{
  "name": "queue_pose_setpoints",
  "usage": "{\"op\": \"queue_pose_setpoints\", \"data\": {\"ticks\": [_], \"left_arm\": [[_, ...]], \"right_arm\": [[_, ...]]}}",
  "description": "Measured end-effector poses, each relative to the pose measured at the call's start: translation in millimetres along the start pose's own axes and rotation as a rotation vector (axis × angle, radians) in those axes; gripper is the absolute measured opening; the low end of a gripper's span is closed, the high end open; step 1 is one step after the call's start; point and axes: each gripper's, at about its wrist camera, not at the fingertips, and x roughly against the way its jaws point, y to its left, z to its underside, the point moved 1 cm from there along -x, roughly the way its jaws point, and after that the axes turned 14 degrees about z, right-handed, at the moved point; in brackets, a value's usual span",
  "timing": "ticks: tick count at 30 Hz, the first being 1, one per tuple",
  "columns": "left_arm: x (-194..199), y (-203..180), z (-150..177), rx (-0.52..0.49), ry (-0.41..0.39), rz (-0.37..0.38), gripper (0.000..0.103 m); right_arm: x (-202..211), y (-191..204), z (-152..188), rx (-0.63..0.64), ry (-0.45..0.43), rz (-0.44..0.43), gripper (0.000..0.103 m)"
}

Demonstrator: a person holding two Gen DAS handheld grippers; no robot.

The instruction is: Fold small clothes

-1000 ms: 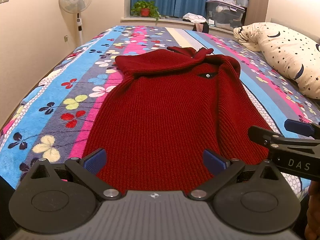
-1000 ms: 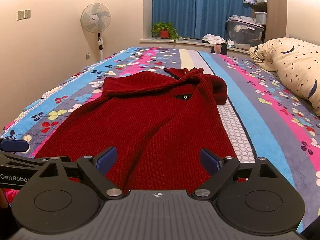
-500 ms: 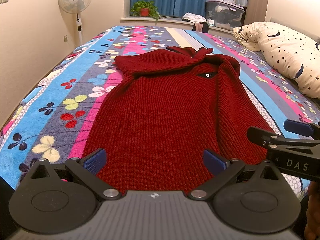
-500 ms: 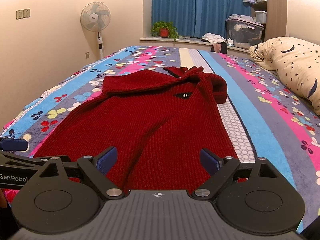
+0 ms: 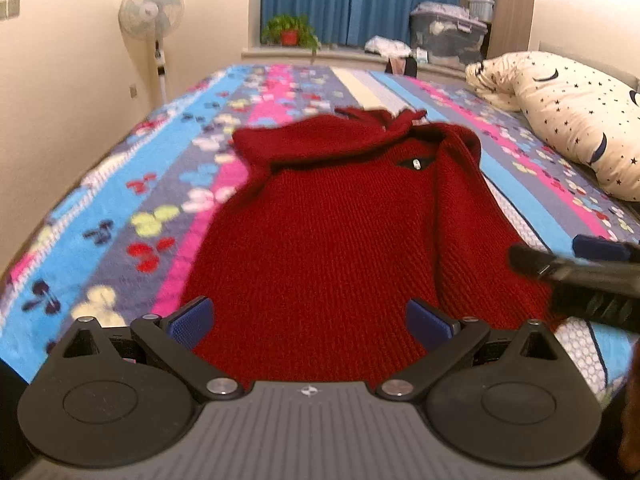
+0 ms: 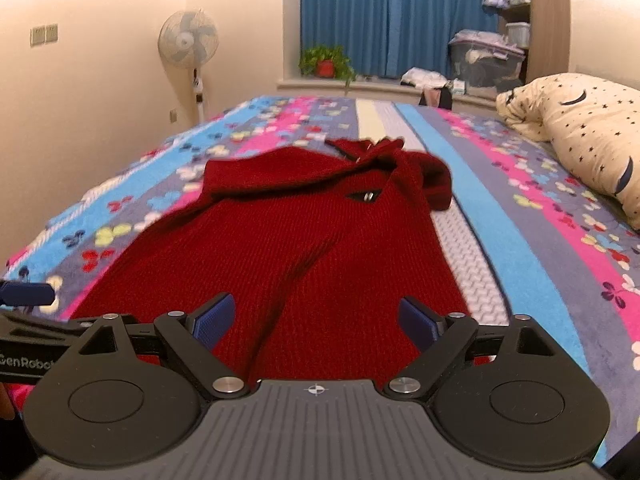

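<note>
Right wrist: sweater (image 6: 304, 248) hem btwn closing right gripper (image 6: 316, 320) jaws, ungripped, left gripper (image 5: 310, 318) released

One readable mark: white lettering "GenRobot", cut off at both ends, on the black left gripper (image 6: 24, 336) arm.

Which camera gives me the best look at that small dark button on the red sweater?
The left wrist view: the button sits near the middle of the frame, fairly crisp against the red sweater. In the right wrist view the same button also shows, but smeared by motion blur.
</note>
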Motion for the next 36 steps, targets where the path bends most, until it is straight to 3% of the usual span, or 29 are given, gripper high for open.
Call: {"op": "queue_pose_setpoints", "data": {"ticks": [3, 4, 5, 9, 10, 12, 15, 16, 17, 19, 20, 22, 24, 26, 28, 30, 31, 32, 33, 34, 36], "left_arm": [[11.0, 13.7, -20.9, -0.031, -0.044, 0.037, 0.085], [14.6, 20.8, -32.0, -0.050, -0.059, 0.051, 0.076], [16.9, 27.4, -41.4, -0.067, -0.069, 0.065, 0.069], [7.4, 65.2, -86.4, -0.186, -0.117, 0.010, 0.058], [-0.9, 76.4, -94.1, -0.204, -0.109, 0.002, 0.052], [-25.8, 103.2, -106.1, -0.224, -0.065, -0.004, 0.052], [-59.8, 139.8, -100.5, -0.180, 0.001, 0.022, 0.049], [-74.1, 154.7, -94.1, -0.119, 0.070, 0.024, 0.044], [-85.9, 164.5, -92.2, -0.045, 0.146, 0.021, 0.031], [-94.9, 179.8, -95.3, 0.083, 0.159, 0.078, 0.030], [-98.1, 183.0, -98.8, 0.093, 0.157, 0.097, 0.030], [-108.5, 183.4, -98.9, 0.085, 0.184, 0.115, 0.030], [-119.6, 180.5, -94.9, 0.093, 0.242, 0.141, 0.030], [-128.8, 177.2, -88.2, 0.094, 0.287, 0.156, 0.036], [-135.9, 175.4, -80.0, 0.086, 0.335, 0.170, 0.041], [-142.4, 172.9, -70.8, 0.070, 0.377, 0.151, 0.041], [-145.3, 172.5, -67.4, 0.062, 0.394, 0.141, 0.041], [-147.1, 172.6, -65.8, 0.060, 0.396, 0.142, 0.041], [-147.6, 173.0, -65.3, 0.059, 0.395, 0.147, 0.040], [-147.9, 172.9, -65.0, 0.055, 0.393, 0.150, 0.039], [-147.8, 173.1, -64.3, 0.049, 0.393, 0.155, 0.031]], "right_arm": [[2.1, -31.7, -23.9, -0.096, -0.045, -0.046, 0.054], [0.2, -47.6, -34.7, -0.143, -0.070, -0.077, 0.039], [-2.4, -60.5, -44.7, -0.162, -0.094, -0.087, 0.032], [-36.3, -97.8, -86.5, -0.036, -0.121, 0.013, 0.033], [-52.7, -103.7, -89.7, -0.021, -0.096, 0.014, 0.033], [-86.8, -111.8, -87.9, 0.008, -0.024, 0.051, 0.034], [-133.0, -119.1, -64.5, 0.011, 0.077, 0.099, 0.034], [-148.8, -115.4, -48.5, 0.011, 0.154, 0.113, 0.034], [-163.1, -111.7, -39.0, 0.003, 0.239, 0.101, 0.035], [-182.0, -107.2, -31.9, -0.059, 0.321, 0.022, 0.036], [-189.9, -102.6, -29.5, -0.069, 0.354, -0.003, 0.038], [-206.6, -92.6, -22.2, -0.087, 0.437, -0.044, 0.041], [-216.0, -94.0, -27.4, -0.097, 0.465, -0.056, 0.046], [-225.5, -93.6, -26.3, -0.091, 0.504, -0.069, 0.058], [-230.1, -91.7, -18.1, -0.053, 0.560, -0.055, 0.058], [-227.7, -90.4, -15.0, -0.024, 0.553, -0.052, 0.058], [-225.0, -89.7, -16.0, -0.021, 0.545, -0.068, 0.049], [-222.9, -89.7, -17.1, -0.021, 0.538, -0.098, 0.030], [-220.1, -90.2, -18.5, -0.020, 0.527, -0.100, 0.026], [-217.1, -92.3, -19.7, -0.019, 0.516, -0.099, 0.011], [-207.9, -100.8, -21.2, -0.071, 0.504, -0.127, 0.007]]}}
